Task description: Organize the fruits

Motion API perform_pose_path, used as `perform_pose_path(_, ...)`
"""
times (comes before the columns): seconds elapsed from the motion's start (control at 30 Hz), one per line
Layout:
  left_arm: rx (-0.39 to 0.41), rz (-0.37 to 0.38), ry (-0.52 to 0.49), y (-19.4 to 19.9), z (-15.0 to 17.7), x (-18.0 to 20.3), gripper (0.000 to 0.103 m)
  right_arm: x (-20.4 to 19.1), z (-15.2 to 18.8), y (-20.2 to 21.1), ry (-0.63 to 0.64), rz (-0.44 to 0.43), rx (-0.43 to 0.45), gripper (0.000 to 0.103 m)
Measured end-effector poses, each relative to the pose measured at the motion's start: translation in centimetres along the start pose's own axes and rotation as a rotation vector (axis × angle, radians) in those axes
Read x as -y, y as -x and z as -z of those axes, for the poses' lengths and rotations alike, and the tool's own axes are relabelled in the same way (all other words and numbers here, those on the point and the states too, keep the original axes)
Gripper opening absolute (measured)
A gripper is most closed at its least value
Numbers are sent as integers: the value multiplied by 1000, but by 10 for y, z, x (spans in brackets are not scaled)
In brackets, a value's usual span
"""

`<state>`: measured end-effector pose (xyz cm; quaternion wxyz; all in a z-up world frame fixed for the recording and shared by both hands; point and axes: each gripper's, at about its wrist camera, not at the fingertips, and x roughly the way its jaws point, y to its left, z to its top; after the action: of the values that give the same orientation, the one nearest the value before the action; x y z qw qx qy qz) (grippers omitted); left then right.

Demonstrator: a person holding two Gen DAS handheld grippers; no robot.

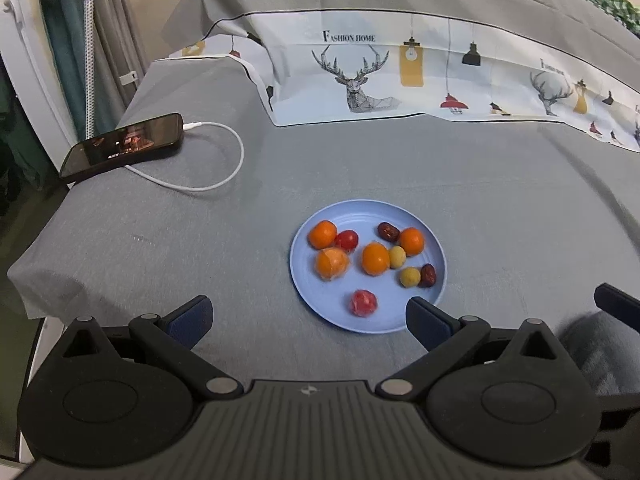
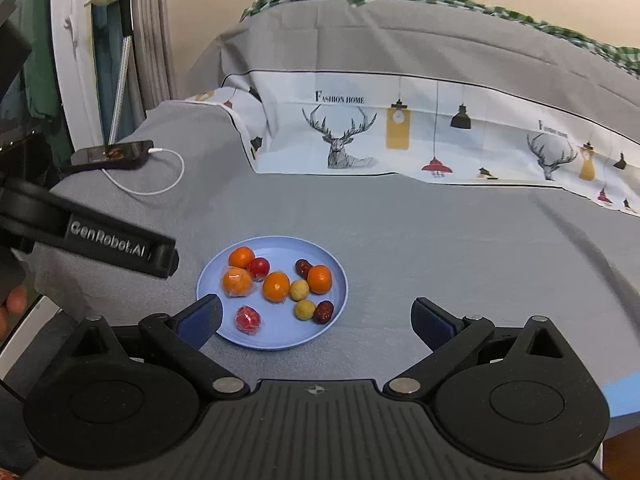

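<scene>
Blue plate [image 1: 434, 280] sits on the grey bed [image 1: 160, 240], all fruit gathered on it. From the left claw [image 1: 308, 316] it lies ahead and to the right; from the right claw [image 2: 316, 318] ahead, left. Both claws spread wide, empty, clear of the plate. Neither clearly nearer; red wrapped fruit [image 2: 248, 319] closest to both.

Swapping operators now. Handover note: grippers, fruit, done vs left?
Left gripper: open, empty, near edge of the plate.
Right gripper: open, empty, also at the plate's near edge.
Round light-blue plate sits on the grey cloth; all visible fruit is on it: four oranges, red tomato, wrapped red fruit, two yellow balls, two dark red dates.
Done: fruit gathered on plate.
Left: nothing loose seen; grouping by kind, if wanted.
</scene>
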<state>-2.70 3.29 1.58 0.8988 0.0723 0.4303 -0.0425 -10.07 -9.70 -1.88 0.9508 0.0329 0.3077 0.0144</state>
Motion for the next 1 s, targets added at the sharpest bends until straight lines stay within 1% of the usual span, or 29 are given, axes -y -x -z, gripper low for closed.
perform_pose_path(0.17,12,-10,-2,13,10,1,103,-2,0,15,3,6,30,101)
perform_pose_path(0.4,15,-25,9,17,14,-2,103,-9,2,23,28,4,51,102)
perform_pose_path(0.5,13,-43,9,15,15,-2,103,-8,2,22,25,10,49,102)
perform_pose_path(0.63,-17,-52,3,8,16,-2,103,-10,2,22,22,17,50,102)
perform_pose_path(0.7,-13,-64,-2,8,17,-1,103,-10,2,23,22,20,52,102)
perform_pose_path(0.8,-8,-56,-25,8,18,1,103,-11,2,22,22,21,48,102)
perform_pose_path(0.9,3,-62,-28,9,19,2,103,-13,2,21,29,22,44,102)
perform_pose_path(1.0,-4,-64,-25,8,19,2,103,-14,2,19,35,21,40,102)
